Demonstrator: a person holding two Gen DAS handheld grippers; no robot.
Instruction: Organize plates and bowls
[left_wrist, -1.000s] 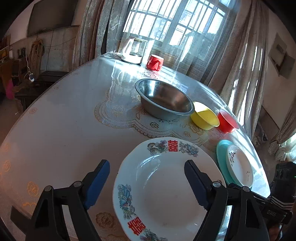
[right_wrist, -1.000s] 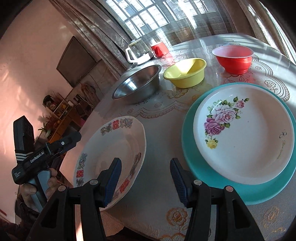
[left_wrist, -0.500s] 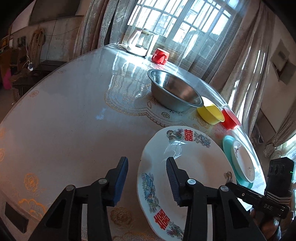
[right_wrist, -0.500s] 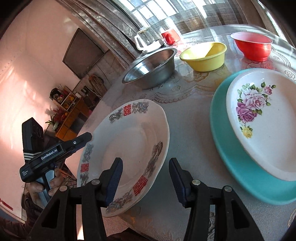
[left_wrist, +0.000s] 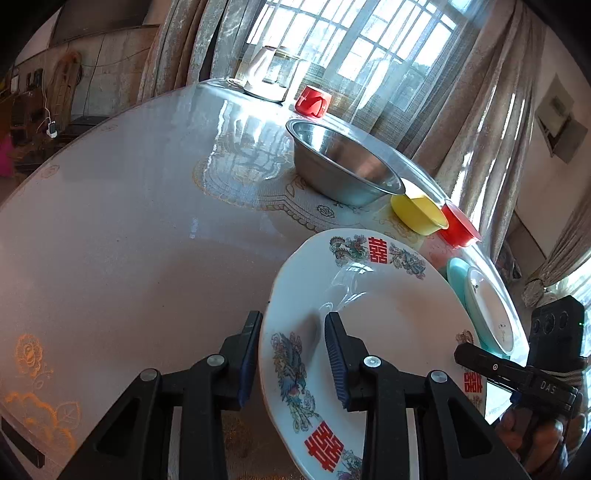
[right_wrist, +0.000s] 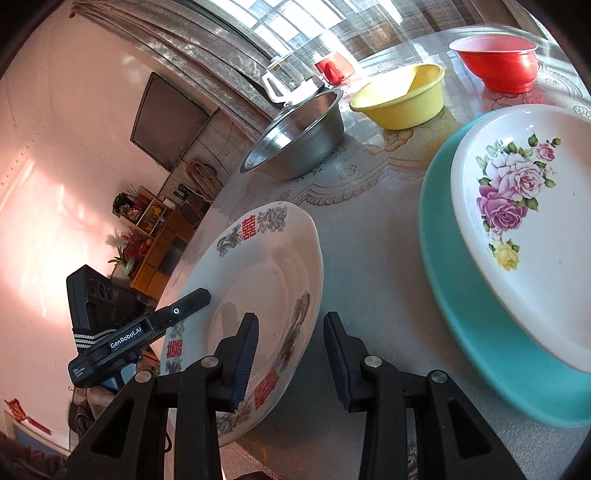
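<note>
Claw status, left: your left claw (left_wrist: 291, 354) straddles the near-left rim of the double-happiness plate (left_wrist: 369, 325), one finger outside under the edge, the other over the well. A gap still shows at the inner pad, so the jaws are narrowed but not clamped.

Claw status, right: your right claw (right_wrist: 290, 356) does the same at the opposite rim of the double-happiness plate (right_wrist: 258, 295), left finger over the well, right finger outside above the bench (right_wrist: 369, 229). It is also partly open and holds nothing.

Plate sits at the near bench edge; whether the rim has lifted off the cloth cannot be told. Just beyond to the right lies the floral plate (right_wrist: 528, 221), stacked on the teal plate (right_wrist: 461, 332). Farther back stand the steel bowl (right_wrist: 295, 144), yellow bowl (right_wrist: 399, 96) and red bowl (right_wrist: 495, 62), in a row and not nested.

Step in hand, as judged: two-sided grasp of the large plate. Next move calls for closing both claws firmly and evenly on the rim, then lifting level; glazed rim may slip if one side bites first.
</note>
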